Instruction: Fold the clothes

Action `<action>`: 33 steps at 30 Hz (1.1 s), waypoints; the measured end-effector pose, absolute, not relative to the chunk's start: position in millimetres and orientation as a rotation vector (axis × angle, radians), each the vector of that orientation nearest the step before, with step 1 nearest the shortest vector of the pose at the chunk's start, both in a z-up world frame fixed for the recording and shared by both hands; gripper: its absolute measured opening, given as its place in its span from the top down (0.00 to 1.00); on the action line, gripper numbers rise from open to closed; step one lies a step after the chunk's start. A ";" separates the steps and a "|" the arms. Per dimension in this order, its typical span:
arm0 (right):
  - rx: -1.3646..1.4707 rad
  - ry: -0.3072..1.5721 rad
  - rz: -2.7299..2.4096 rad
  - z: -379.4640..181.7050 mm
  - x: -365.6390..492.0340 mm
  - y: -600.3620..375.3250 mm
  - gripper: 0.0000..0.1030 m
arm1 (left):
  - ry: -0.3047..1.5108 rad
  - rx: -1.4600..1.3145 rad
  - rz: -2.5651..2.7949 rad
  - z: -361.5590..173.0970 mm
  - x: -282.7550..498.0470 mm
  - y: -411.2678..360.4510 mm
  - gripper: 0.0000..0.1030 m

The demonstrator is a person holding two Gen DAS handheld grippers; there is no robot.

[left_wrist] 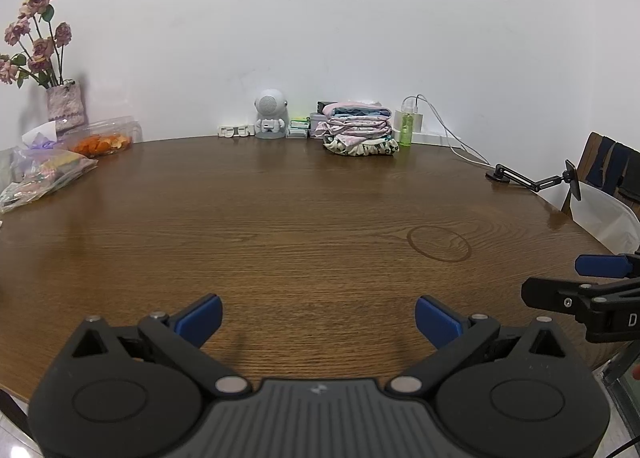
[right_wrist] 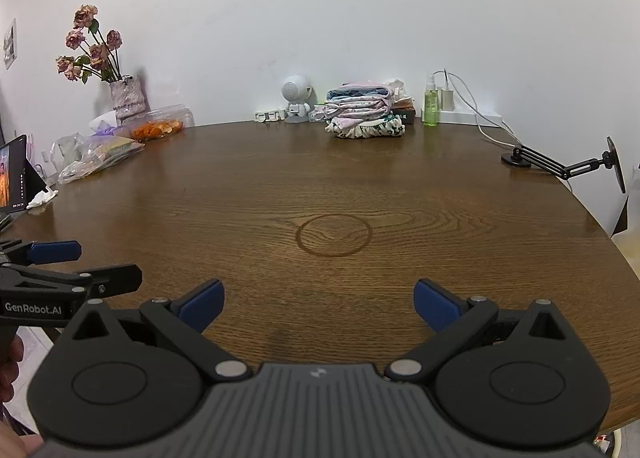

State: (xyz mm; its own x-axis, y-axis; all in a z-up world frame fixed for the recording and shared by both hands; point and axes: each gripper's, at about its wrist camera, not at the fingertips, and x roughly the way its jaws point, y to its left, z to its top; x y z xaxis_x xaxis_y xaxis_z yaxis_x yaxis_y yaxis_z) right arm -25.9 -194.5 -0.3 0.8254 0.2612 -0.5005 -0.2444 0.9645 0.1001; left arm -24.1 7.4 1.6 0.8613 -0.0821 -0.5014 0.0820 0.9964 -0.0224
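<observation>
A stack of folded clothes (left_wrist: 360, 130) (right_wrist: 364, 112) in pink, blue and patterned fabric rests at the far edge of the round wooden table (left_wrist: 304, 218) (right_wrist: 320, 186), against the wall. My left gripper (left_wrist: 318, 318) hovers over the table's near edge, open, with nothing between its blue pads. My right gripper (right_wrist: 318, 302) is likewise open and empty above the near edge. Each gripper shows at the side of the other's view: the right one (left_wrist: 592, 278), the left one (right_wrist: 60, 266). Both are far from the stack.
At the back left stand a vase of dried roses (right_wrist: 124, 94), a clear box of orange snacks (right_wrist: 160, 126) and plastic bags (right_wrist: 96, 156). A small astronaut figure (left_wrist: 270, 114), a green bottle (right_wrist: 431, 106), a charger with cable and a black phone mount (right_wrist: 568, 166) line the back and right. A tablet (right_wrist: 14, 174) is at the left.
</observation>
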 end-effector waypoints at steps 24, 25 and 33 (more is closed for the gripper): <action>0.022 0.539 0.272 -0.4 -26.0 -193.3 0.00 | 0.512 -0.002 -0.078 1.9 -24.4 4.8 0.00; 0.021 0.539 0.271 -0.1 -26.2 -192.8 0.00 | 0.509 0.000 -0.078 2.2 -24.9 4.7 0.00; 0.017 0.538 0.275 -0.1 -26.5 -192.1 0.00 | 0.497 0.002 -0.106 3.7 -27.5 7.2 0.00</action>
